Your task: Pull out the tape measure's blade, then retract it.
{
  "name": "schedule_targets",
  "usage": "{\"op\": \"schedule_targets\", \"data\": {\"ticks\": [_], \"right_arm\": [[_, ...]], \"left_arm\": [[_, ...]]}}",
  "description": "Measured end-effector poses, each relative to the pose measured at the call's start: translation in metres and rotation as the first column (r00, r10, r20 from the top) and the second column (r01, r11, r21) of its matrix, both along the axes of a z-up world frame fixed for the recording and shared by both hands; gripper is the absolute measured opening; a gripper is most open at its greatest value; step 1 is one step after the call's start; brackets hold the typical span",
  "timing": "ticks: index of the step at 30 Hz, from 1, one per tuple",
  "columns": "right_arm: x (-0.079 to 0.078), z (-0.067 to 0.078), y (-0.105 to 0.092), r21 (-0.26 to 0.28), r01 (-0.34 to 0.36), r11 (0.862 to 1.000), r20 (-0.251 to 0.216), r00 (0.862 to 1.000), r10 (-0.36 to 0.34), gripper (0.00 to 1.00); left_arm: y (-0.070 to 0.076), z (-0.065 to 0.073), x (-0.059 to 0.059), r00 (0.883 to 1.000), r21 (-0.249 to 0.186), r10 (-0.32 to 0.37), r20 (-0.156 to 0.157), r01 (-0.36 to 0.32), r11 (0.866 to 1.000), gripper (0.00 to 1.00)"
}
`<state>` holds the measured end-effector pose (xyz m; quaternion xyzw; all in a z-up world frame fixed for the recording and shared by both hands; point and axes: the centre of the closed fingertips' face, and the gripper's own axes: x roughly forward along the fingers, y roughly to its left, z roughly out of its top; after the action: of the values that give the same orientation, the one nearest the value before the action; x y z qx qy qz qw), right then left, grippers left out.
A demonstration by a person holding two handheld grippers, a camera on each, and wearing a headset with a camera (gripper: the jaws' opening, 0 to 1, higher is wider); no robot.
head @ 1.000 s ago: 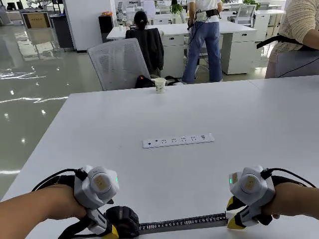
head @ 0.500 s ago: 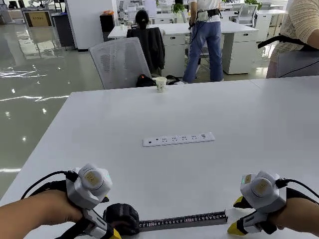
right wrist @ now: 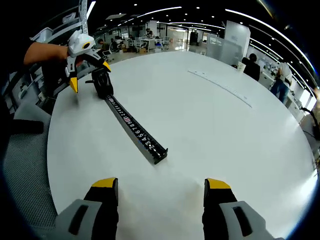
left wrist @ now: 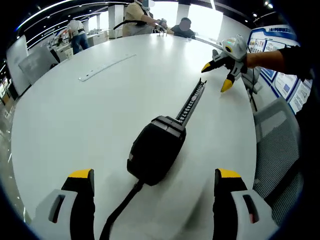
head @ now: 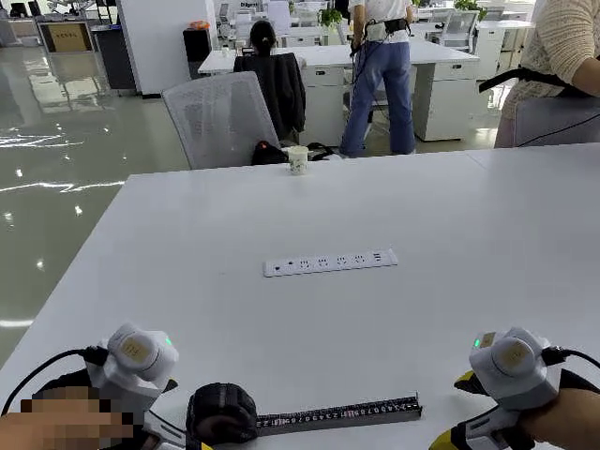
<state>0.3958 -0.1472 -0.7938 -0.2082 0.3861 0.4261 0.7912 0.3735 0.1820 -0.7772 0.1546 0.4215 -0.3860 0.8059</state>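
Tape measure [left wrist: 156, 152] has its blade [right wrist: 136, 131] out. Our left gripper [left wrist: 154, 176] and right gripper [right wrist: 161, 184] are both apart, empty. Next we need to let it back in.

Bright, even overhead lighting from ceiling light strips [right wrist: 165, 8], which bow into arcs in both gripper views. White glare streaks the glossy grey floor [head: 56, 122] at the head view's left. The matte white worktop [head: 375, 206] takes only soft, pale shadows, one beside the black tape-measure case [left wrist: 155, 150]. Fisheye bending increases outward; centres are sharp.
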Motion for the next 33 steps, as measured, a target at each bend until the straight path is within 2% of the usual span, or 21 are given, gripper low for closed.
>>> {"op": "schedule_targets", "data": {"ticks": [2, 6, 9, 11, 14, 15, 17, 18, 19, 20, 23, 25, 26, 29, 33], "right_arm": [[-0.002, -0.001, -0.004, 0.003, 0.018, 1.0, 0.006, 1.0, -0.018, 0.73], [-0.004, 0.002, -0.011, 0.016, 0.051, 0.999, 0.023, 0.998, -0.051, 0.81], [-0.004, 0.006, -0.017, 0.034, 0.078, 0.996, 0.03, 0.996, -0.079, 0.85], [-0.005, 0.009, -0.019, 0.048, 0.091, 0.995, 0.031, 0.995, -0.093, 0.89], [-0.007, 0.014, -0.022, 0.064, 0.105, 0.992, 0.043, 0.993, -0.108, 0.92], [-0.007, 0.016, -0.023, 0.07, 0.111, 0.991, 0.047, 0.992, -0.114, 0.94], [-0.009, 0.018, -0.025, 0.089, 0.125, 0.988, 0.056, 0.99, -0.13, 0.99], [-0.009, 0.02, -0.026, 0.097, 0.13, 0.987, 0.066, 0.988, -0.137, 0.99], [-0.011, 0.019, -0.028, 0.101, 0.132, 0.986, 0.068, 0.988, -0.139, 0.99], [-0.012, 0.019, -0.03, 0.103, 0.134, 0.986, 0.069, 0.987, -0.142, 0.99], [-0.018, 0.024, -0.033, 0.129, 0.147, 0.981, 0.082, 0.984, -0.159, 0.99], [-0.021, 0.026, -0.036, 0.151, 0.162, 0.975, 0.079, 0.981, -0.176, 0.99], [-0.024, 0.028, -0.038, 0.154, 0.17, 0.973, 0.082, 0.979, -0.184, 0.99], [-0.031, 0.032, -0.04, 0.173, 0.168, 0.971, 0.086, 0.979, -0.185, 0.99], [-0.039, 0.035, -0.046, 0.157, 0.154, 0.975, 0.101, 0.98, -0.171, 0.99]], "left_arm": [[0.001, 0.002, -0.002, 1.0, -0.024, 0.023, 0.002, -0.023, 0.999, 0.99], [0.006, 0.009, -0.002, 0.997, -0.065, 0.062, 0.038, -0.059, 0.996, 0.99], [0.009, 0.013, -0.003, 0.994, -0.093, 0.098, 0.043, -0.094, 0.991, 0.99], [0.014, 0.014, -0.003, 0.991, -0.083, 0.11, 0.081, -0.104, 0.991, 0.99], [0.021, 0.013, -0.006, 0.985, -0.072, 0.143, 0.095, -0.136, 0.988, 0.99], [0.024, 0.013, -0.006, 0.983, -0.075, 0.152, 0.101, -0.145, 0.987, 0.99], [0.023, 0.018, -0.009, 0.98, -0.114, 0.161, 0.118, -0.148, 0.982, 0.99], [0.023, 0.019, -0.012, 0.98, -0.113, 0.154, 0.124, -0.14, 0.984, 0.99], [0.022, 0.021, -0.013, 0.979, -0.11, 0.133, 0.156, -0.117, 0.987, 0.99], [0.023, 0.022, -0.015, 0.977, -0.102, 0.129, 0.171, -0.113, 0.988, 0.99], [0.026, 0.022, -0.021, 0.973, -0.105, 0.157, 0.166, -0.141, 0.984, 0.99], [0.029, 0.025, -0.023, 0.966, -0.126, 0.186, 0.177, -0.165, 0.978, 0.99], [0.031, 0.026, -0.024, 0.96, -0.148, 0.214, 0.178, -0.189, 0.971, 0.99], [0.037, 0.028, -0.03, 0.955, -0.158, 0.232, 0.185, -0.204, 0.966, 0.99], [0.042, 0.034, -0.037, 0.947, -0.173, 0.252, 0.198, -0.22, 0.96, 0.99]]}}
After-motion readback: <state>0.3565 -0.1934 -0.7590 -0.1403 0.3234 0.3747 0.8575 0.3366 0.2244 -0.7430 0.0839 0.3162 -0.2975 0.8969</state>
